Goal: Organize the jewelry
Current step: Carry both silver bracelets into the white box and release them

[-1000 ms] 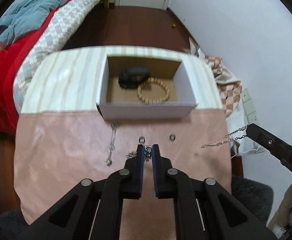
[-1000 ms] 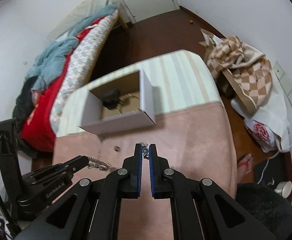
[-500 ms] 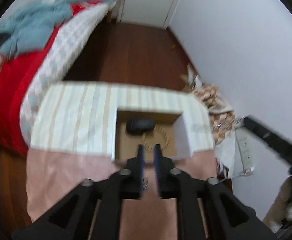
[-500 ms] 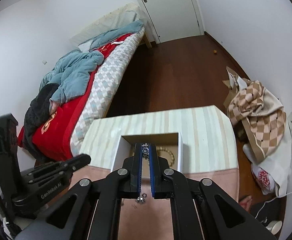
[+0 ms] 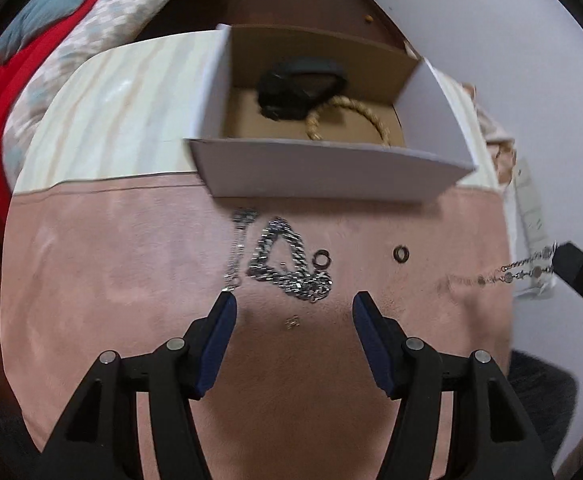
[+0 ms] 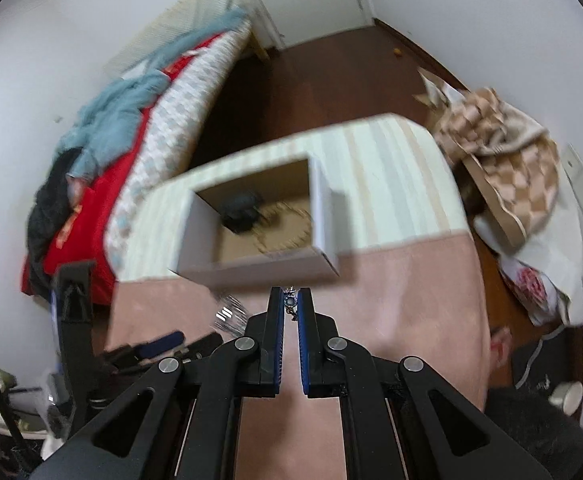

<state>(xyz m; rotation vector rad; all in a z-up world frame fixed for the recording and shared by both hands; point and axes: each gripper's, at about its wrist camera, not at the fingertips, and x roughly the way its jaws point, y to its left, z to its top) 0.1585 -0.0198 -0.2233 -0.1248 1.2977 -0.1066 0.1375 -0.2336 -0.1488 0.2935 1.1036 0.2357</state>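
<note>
An open white cardboard box [image 5: 331, 168] stands on the table and holds a black watch [image 5: 295, 88] and a beaded bracelet [image 5: 347, 120]. A chunky silver chain [image 5: 287, 264] and a thinner chain [image 5: 237, 248] lie on the pink cloth in front of it, with two small rings [image 5: 322, 258] [image 5: 401, 254]. My left gripper [image 5: 293, 314] is open and empty just behind the chunky chain. My right gripper [image 6: 290, 302] is shut on a thin silver chain [image 5: 507, 274] that hangs above the cloth; the box shows in the right wrist view [image 6: 259, 268].
The table has a striped cover [image 5: 111, 120] behind the pink cloth [image 5: 131, 280]. A bed with red and blue bedding [image 6: 103, 168] stands to the left. A checked bag [image 6: 503, 160] and plastic bags lie on the floor to the right.
My left gripper has opened and the chunky silver chain now lies on the cloth before it. Both views swung up and back down. My right gripper stays shut on the thin chain.
</note>
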